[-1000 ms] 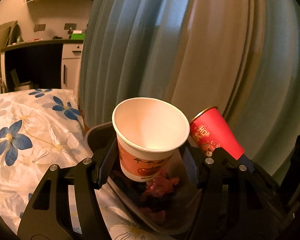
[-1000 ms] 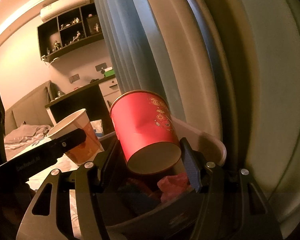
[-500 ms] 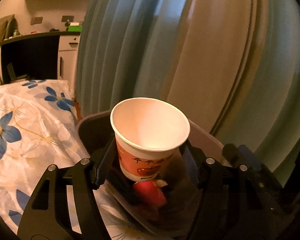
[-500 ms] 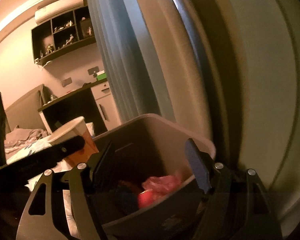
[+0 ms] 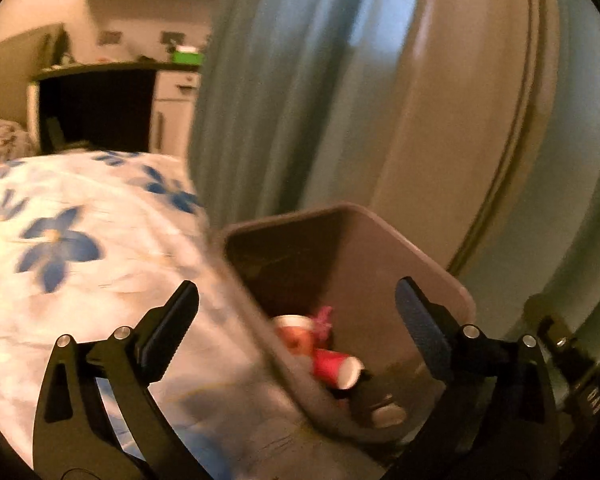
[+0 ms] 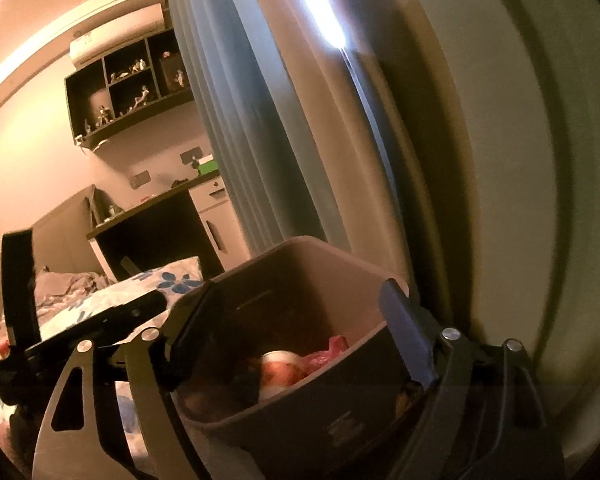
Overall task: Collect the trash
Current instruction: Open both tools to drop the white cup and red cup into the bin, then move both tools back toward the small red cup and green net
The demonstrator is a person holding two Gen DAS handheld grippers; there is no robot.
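Note:
A grey trash bin (image 5: 428, 268) stands between the bed and the curtain. Inside lie a red paper cup (image 5: 336, 368) on its side, the white-and-orange cup (image 5: 296, 332) and a pink wrapper (image 5: 323, 318). My left gripper (image 5: 296, 320) is open and empty above the bin's near rim. In the right wrist view the bin (image 6: 296, 432) is close below my right gripper (image 6: 288, 344), which is open and empty. The white-and-orange cup (image 6: 278, 370) and pink wrapper (image 6: 324, 354) show inside. The left gripper's body (image 6: 80, 332) is at the left.
A bed with a white, blue-flowered cover (image 5: 80, 248) lies left of the bin. Blue and beige curtains (image 5: 340, 100) hang right behind it. A dark desk and white cabinet (image 6: 172, 232) stand at the far wall under a shelf (image 6: 132, 84).
A second ago each gripper held a cup over the bin. The right gripper let the red cup fall first, then the left opened and the white-and-orange cup fell in. Both now stand open.

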